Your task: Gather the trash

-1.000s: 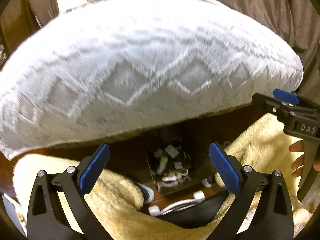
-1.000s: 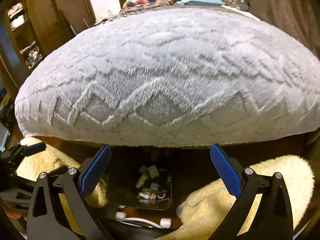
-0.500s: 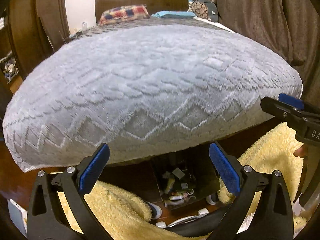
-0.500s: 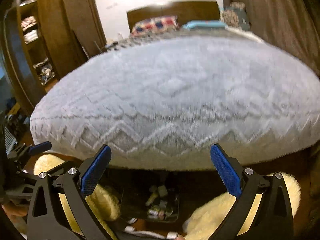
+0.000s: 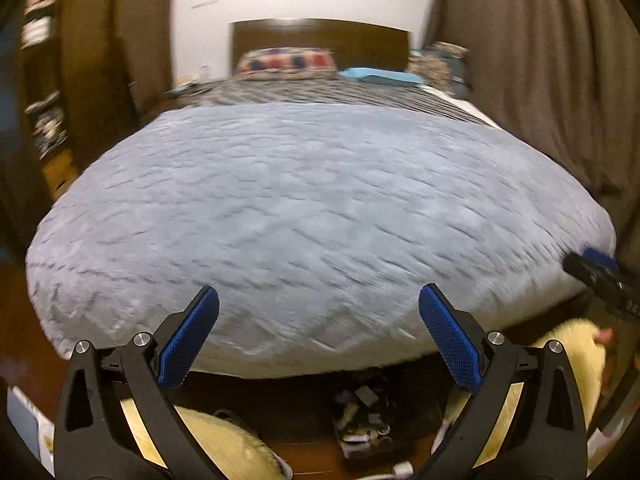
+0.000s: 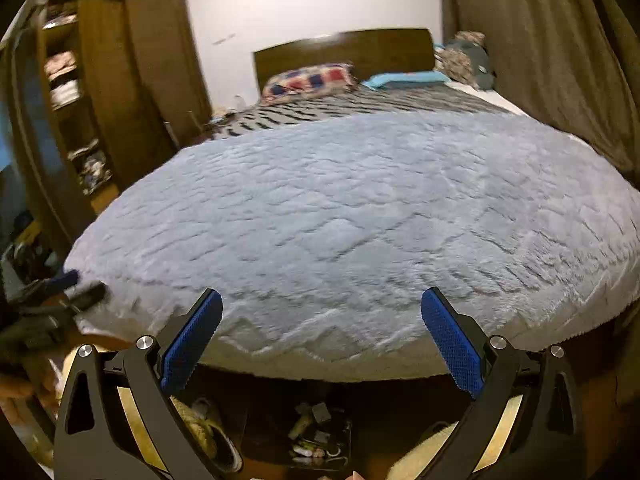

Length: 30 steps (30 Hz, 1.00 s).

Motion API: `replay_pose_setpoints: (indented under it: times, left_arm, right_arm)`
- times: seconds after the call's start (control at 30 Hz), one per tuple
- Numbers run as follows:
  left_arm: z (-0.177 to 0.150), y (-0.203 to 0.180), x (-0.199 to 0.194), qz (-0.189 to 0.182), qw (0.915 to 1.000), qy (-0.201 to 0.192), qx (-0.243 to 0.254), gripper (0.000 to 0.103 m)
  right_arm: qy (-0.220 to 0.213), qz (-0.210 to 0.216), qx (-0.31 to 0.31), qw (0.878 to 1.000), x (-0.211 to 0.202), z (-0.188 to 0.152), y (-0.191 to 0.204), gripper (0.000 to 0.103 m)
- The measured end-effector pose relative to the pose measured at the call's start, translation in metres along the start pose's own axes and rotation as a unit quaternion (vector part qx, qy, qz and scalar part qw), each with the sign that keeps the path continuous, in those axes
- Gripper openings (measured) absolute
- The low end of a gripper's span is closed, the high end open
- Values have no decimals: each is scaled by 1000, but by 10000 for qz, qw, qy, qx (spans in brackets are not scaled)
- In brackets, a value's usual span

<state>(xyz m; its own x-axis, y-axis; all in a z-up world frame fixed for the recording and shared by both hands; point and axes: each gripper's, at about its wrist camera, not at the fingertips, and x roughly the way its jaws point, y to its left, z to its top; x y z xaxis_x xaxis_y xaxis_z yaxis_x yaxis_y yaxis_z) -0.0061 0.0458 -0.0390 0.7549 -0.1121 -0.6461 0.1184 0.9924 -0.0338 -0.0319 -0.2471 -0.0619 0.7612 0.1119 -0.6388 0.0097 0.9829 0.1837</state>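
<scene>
A dark bin [image 5: 362,420] holding several scraps of trash stands on the floor at the foot of the bed, low in the left wrist view, and the same bin [image 6: 316,436] shows low in the right wrist view. My left gripper [image 5: 318,332] is open and holds nothing, raised above the bin and facing the grey blanket [image 5: 312,216]. My right gripper [image 6: 322,336] is open too, with nothing between its blue pads. The right gripper's tip [image 5: 600,276] shows at the left view's right edge. The left gripper's tip [image 6: 60,292] appears blurred at the right view's left edge.
The bed fills the middle, with a checked pillow [image 5: 286,62] and wooden headboard [image 6: 344,52] at the far end. Cream fluffy rugs [image 5: 224,444] lie on the floor either side of the bin. A wardrobe [image 6: 80,120] stands left, curtains [image 5: 532,80] right.
Both grippers have lifted and tilted up from the bin, so the bin has dropped toward the bottom of each view and the bed, headboard and wall have come into sight. Both stay open.
</scene>
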Motion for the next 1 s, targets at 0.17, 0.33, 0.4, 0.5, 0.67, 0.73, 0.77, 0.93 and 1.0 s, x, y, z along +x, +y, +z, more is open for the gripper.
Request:
replay_pose_setpoints:
  times: [0.17, 0.33, 0.4, 0.5, 0.67, 0.73, 0.77, 0.93, 1.0]
  left_arm:
    - [11, 10, 7, 235, 9994, 244, -17, 95]
    - [8, -6, -5, 233, 9992, 232, 206, 95]
    - [7, -15, -21, 258, 9993, -3, 263, 95]
    - [11, -25, -47, 285, 9984, -406, 270, 95]
    - [18, -37, -100, 382, 9922, -1142, 311, 95]
    - [20, -39, -114, 407, 9900, -1308, 325, 95]
    - [20, -40, -125, 398, 9884, -1427, 322, 95]
    - [18, -45, -154, 452, 9836, -1720, 313, 95]
    - [15, -45, -162, 457, 9827, -1770, 282, 95]
  right_arm:
    - [437, -318, 149, 9984, 16, 2, -19, 100]
    - [334, -368, 88, 9987, -4, 2, -11, 100]
    - [71, -474, -28, 9988, -20, 6, -6, 100]
    - [-520, -658, -107, 9964, -58, 16, 2, 100]
    - [-1396, -868, -108, 9863, -117, 24, 9, 100]
    - [-1640, -866, -73, 9826, -136, 23, 12, 100]
    - [-1734, -866, -68, 9810, -144, 23, 13, 100]
    - [-2102, -1083, -104, 9716, -173, 19, 20, 100]
    - [-2128, -1106, -97, 9708, -177, 19, 21, 100]
